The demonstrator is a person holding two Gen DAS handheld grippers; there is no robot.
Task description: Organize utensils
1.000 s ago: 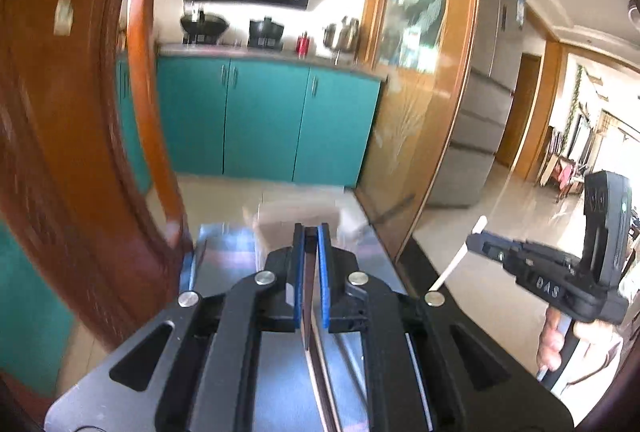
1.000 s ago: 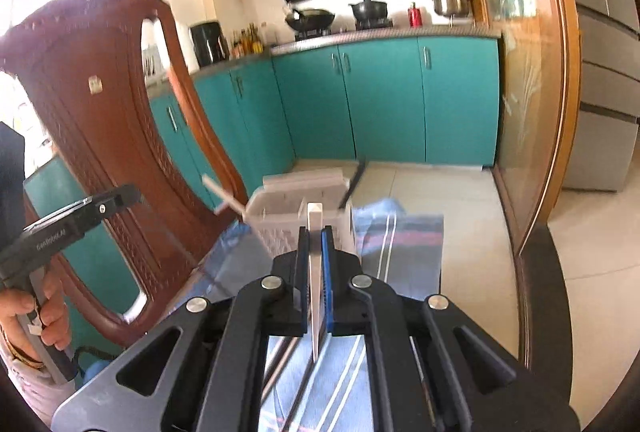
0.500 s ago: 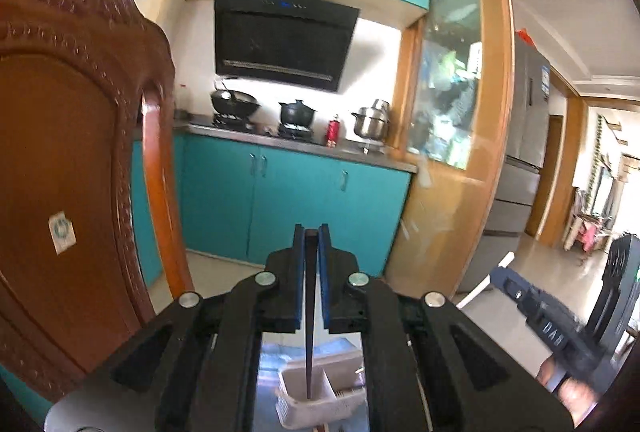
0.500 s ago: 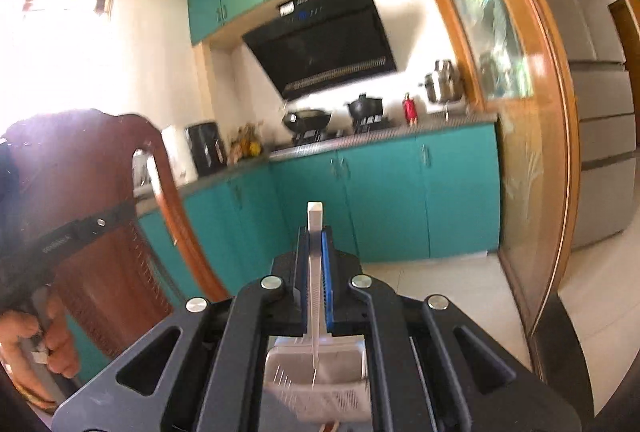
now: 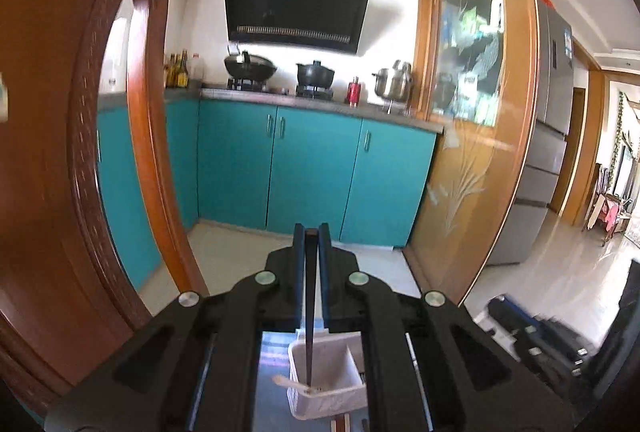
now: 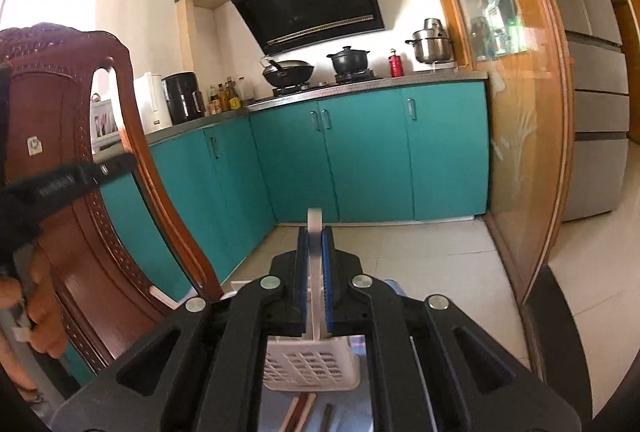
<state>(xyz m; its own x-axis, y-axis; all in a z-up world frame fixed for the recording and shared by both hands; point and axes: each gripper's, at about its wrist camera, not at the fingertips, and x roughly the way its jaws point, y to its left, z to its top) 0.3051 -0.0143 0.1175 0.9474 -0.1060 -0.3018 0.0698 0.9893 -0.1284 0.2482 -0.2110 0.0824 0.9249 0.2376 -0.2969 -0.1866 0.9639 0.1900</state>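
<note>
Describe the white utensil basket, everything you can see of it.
The white basket looks like plastic, with a grid of slots in its side wall and an inner divider. It stands upright on a striped blue cloth, below both tongs. A dark chopstick held by the left tongs reaches down into its open top, and a white utensil lies across its near rim. More chopsticks lie beside it.

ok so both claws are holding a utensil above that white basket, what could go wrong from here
1. The left claw holds a dark chopstick with its tip in the white basket, beside a pale utensil already there; it may knock it.
2. The right claw grips a white utensil above the same basket, so the two could clash.
3. The light basket might tip if nudged.
</note>
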